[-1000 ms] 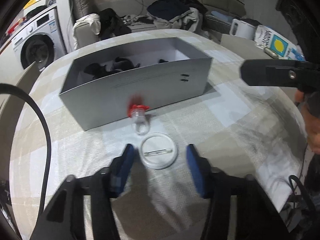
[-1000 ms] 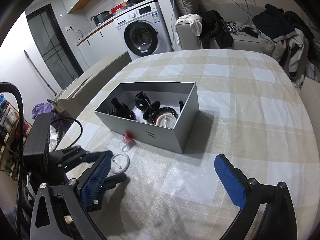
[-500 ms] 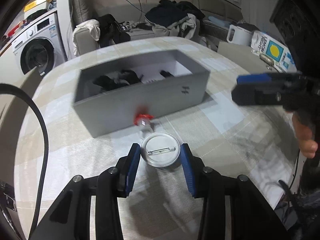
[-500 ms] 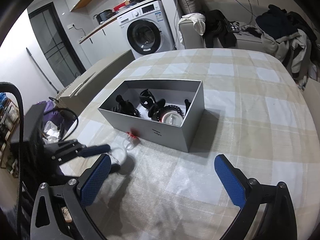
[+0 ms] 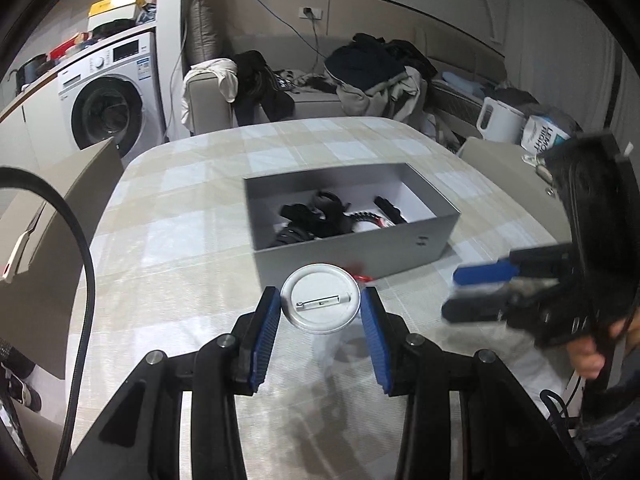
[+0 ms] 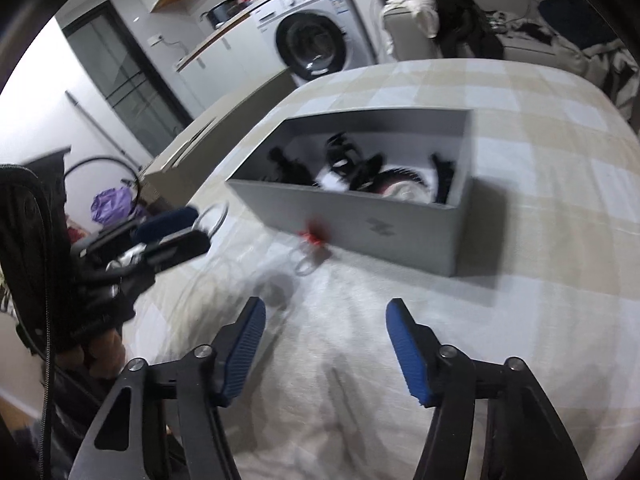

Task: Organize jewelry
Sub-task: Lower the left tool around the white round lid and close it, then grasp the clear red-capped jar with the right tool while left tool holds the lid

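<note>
The left gripper [image 5: 320,312] clamps a round pin badge [image 5: 319,298] between its fingers, lifted near the grey box [image 5: 360,252]. The right gripper [image 6: 325,338] has just been closing, its fingers half open with nothing between them above the checked worktop [image 6: 360,380].

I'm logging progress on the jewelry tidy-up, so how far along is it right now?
Partly done. Several dark accessories already lie inside the grey box. In hand: the left hand-held gripper is shut on the round pin badge, lifted off the cloth. The right hand-held gripper holds nothing; its jaws have just been closing. Left: the badge, and the small red-topped clear item lying against the box front.
</note>
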A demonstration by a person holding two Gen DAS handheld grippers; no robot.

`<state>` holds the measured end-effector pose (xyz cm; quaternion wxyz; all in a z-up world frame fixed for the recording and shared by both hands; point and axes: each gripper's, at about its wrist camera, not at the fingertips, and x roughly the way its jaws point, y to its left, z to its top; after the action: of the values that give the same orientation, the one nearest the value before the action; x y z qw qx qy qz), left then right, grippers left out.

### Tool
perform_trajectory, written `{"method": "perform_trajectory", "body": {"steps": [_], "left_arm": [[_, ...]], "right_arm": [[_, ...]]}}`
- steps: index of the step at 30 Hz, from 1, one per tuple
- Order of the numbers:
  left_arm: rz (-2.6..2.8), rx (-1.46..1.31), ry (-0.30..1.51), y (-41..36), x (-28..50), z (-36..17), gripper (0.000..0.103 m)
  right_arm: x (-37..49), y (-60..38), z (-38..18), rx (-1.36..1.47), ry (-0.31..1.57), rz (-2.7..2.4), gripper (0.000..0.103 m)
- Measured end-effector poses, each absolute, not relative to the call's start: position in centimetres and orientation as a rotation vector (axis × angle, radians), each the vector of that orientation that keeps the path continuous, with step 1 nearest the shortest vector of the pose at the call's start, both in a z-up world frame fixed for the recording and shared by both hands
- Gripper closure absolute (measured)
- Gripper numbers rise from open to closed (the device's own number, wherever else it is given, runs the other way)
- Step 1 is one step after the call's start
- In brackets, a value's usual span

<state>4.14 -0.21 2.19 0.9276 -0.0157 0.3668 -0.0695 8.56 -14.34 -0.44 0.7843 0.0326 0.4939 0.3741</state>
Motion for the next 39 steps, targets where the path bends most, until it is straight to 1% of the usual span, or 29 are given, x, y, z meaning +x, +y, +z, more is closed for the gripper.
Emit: {"method": "perform_trajectory", "body": {"steps": [2,6,11,18,20,24,25,26,27,33,35,39], "left_arm": [[-0.137,-0.047,0.754,0.2,4.3,2.1,0.068],[-0.131,-0.047,0.76,0.6,4.3,1.9,0.068],[-0.121,-0.042,0.76,1.3,4.1,1.9,0.068],[-0.114,-0.045,0.75,2.4,3.7,2.1,0.068],[-0.113,-0.05,0.75,2.6,3.7,2.1,0.068],[-0.107,-0.061,0.749,3.1,3.8,2.1,0.068],[-0.106,-0.063,0.751,3.2,3.9,2.1,0.068],[-0.105,-0.063,0.751,3.2,3.9,2.0,0.068],[-0.104,-0.064,0.753,3.3,3.9,2.0,0.068],[-0.103,-0.066,0.762,3.2,4.0,1.7,0.068],[-0.104,-0.065,0.764,3.2,4.0,1.7,0.068],[-0.106,-0.065,0.767,3.2,4.0,1.7,0.068]], "right_arm": [[8.3,-13.6,-0.4,0.055,1.051,0.819,0.047],[8.1,-12.3,-0.1,0.058,1.016,0.839,0.048],[8.9,-11.0,-1.1,0.058,1.029,0.823,0.057],[9.5,-9.8,-1.7,0.042,1.04,0.803,0.059],[9.7,-9.4,-1.6,0.026,1.035,0.796,0.061],[10.2,-8.7,-1.6,0.016,1.03,0.777,0.062],[10.2,-8.6,-1.7,0.012,1.028,0.771,0.064],[10.1,-8.5,-1.7,0.008,1.029,0.766,0.071],[10.1,-8.4,-1.8,0.005,1.032,0.761,0.073],[10.3,-8.5,-2.2,-0.001,1.04,0.74,0.077],[10.4,-8.5,-2.3,-0.005,1.042,0.736,0.083],[10.3,-8.5,-2.2,-0.007,1.04,0.744,0.089]]}}
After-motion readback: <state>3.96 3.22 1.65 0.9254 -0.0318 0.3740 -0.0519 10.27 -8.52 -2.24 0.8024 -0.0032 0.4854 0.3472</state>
